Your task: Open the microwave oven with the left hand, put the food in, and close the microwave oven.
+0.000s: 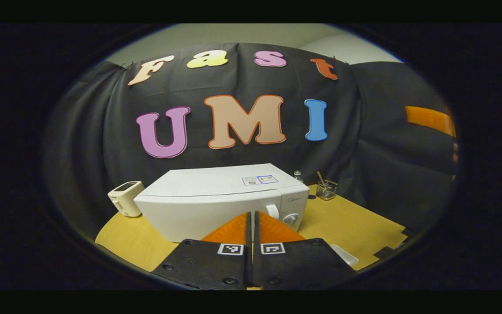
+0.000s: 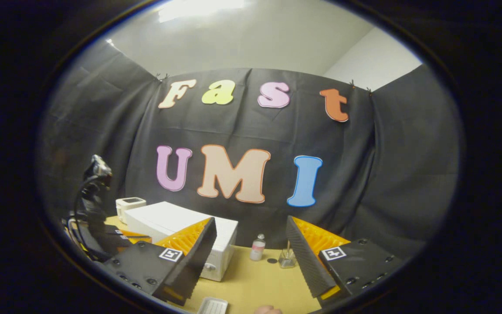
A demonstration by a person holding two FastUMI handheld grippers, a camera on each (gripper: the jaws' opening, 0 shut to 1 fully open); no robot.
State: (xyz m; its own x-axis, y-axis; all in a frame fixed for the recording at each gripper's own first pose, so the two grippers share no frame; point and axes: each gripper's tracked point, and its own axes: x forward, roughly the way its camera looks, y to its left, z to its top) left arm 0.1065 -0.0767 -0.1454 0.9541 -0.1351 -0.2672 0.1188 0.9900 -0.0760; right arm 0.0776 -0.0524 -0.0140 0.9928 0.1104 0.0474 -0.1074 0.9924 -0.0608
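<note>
The white microwave (image 1: 216, 198) stands on the yellow table (image 1: 355, 222) with its door closed; its handle (image 1: 273, 211) and a knob (image 1: 291, 219) sit at the front right. My left gripper (image 1: 252, 214) is shut with nothing in it, its tips just in front of the door near the handle. A white food tray (image 1: 345, 255) lies on the table to the right of that gripper; I cannot make out its contents. My right gripper (image 2: 251, 220) is held open and empty above the table, with the microwave (image 2: 164, 218) to its left and the tray (image 2: 212, 306) below it.
A small white appliance (image 1: 124, 198) stands left of the microwave. A little bottle (image 2: 257, 247) and a glass with a stick (image 2: 286, 258) stand behind its right side. The left gripper's black body with cables (image 2: 95, 205) is at the far left. Black cloth walls the booth.
</note>
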